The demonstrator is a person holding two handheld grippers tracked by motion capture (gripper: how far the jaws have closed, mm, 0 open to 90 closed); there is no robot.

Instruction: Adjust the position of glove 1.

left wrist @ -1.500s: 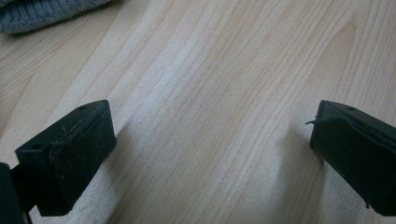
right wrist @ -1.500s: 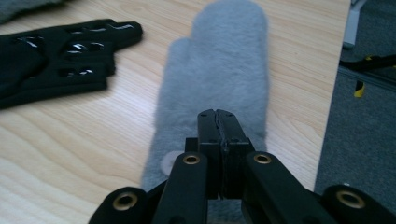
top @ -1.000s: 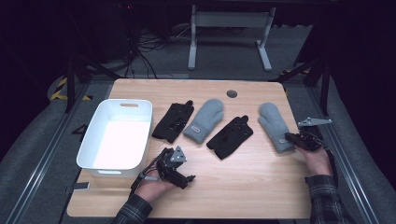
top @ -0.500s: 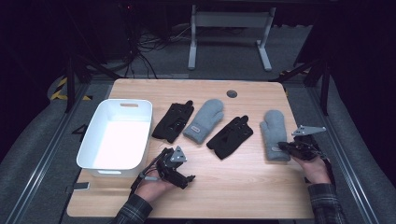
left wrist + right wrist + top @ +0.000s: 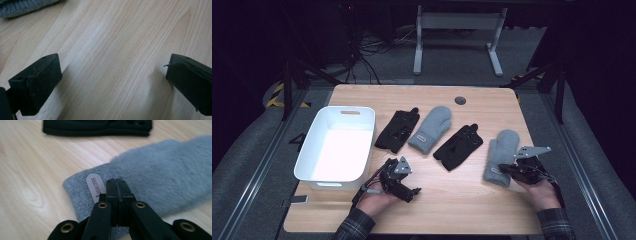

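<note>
The right gripper (image 5: 117, 185) is closed tight on the knit cuff of the grey mitten (image 5: 500, 156), which we have dragged toward the near right edge of the table (image 5: 472, 210), away from the black glove (image 5: 459, 146). We judge it a pull-aside for sorting; the left gripper (image 5: 399, 181) rests wide open beside the white bin (image 5: 310, 150).

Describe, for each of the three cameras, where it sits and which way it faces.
High view: above the person's side, looking forward and down on the table; both hands and tools show.
Left gripper view: rides the left tool, looking down at bare wood between its open jaws.
Right gripper view: rides the right tool, shut on the grey mitten.
Shared: that mitten and the right tool also show from above.
</note>
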